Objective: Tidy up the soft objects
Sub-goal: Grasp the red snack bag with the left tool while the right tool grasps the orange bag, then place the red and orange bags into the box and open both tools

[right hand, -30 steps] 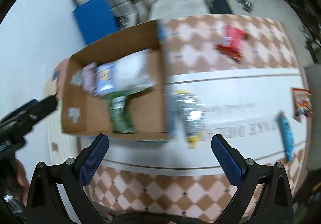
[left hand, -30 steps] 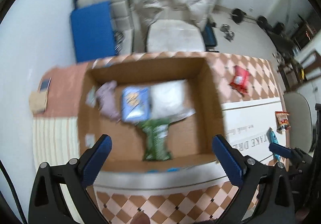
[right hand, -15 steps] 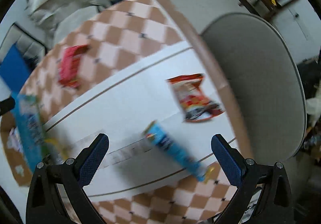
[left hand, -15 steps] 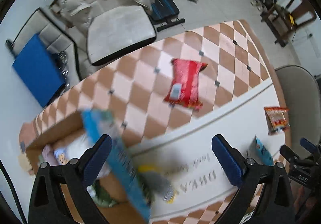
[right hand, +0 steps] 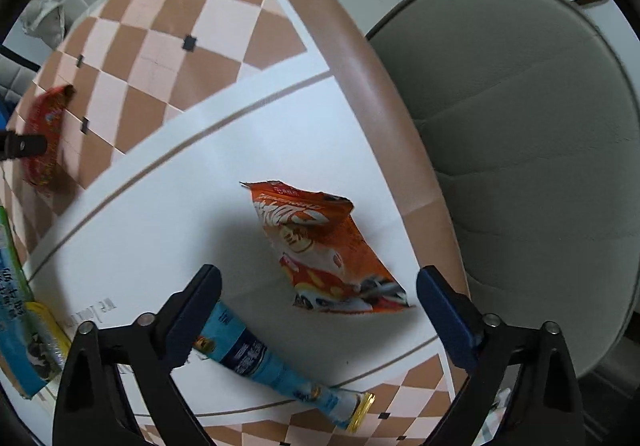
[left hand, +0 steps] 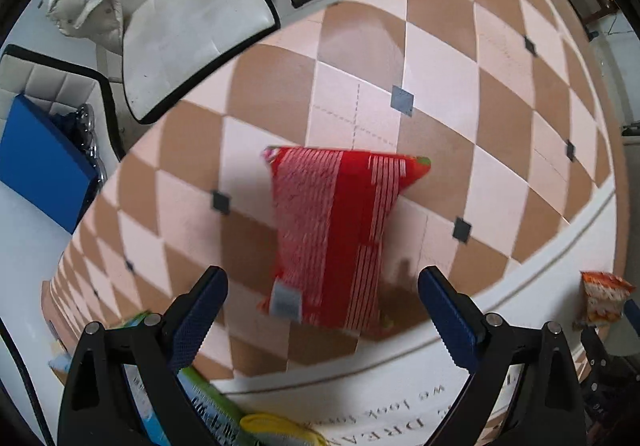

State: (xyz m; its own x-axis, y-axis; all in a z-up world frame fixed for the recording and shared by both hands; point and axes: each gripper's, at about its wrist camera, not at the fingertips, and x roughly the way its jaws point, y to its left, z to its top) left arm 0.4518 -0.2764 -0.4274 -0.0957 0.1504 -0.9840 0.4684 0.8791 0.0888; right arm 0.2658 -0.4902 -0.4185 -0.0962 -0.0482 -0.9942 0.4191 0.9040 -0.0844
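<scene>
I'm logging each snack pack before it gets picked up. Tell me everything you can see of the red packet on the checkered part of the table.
The red packet is a puffy, pillow-shaped bag of glossy plastic film, red with white stripes or fine print, a small grey label near its closer end and green-tinted corners at the far seal. It looks sealed and lies flat on the checkered tablecloth, lengthwise away from the left gripper, whose jaws stand open around its near end without touching it. Motion blur hides the lettering.

Both views bright, even indoor light, no glare. Heavy fisheye bending, black vignette around rims. Left wrist: red packet [left hand: 340, 238] motion-smeared, soft shadow at its 4 o'clock. Right wrist: sharper, orange packet [right hand: 324, 250] crisp, broad dark shadow at its 9 o'clock; tablecloth [right hand: 168, 206] edges at 9 o'clock blurred.
</scene>
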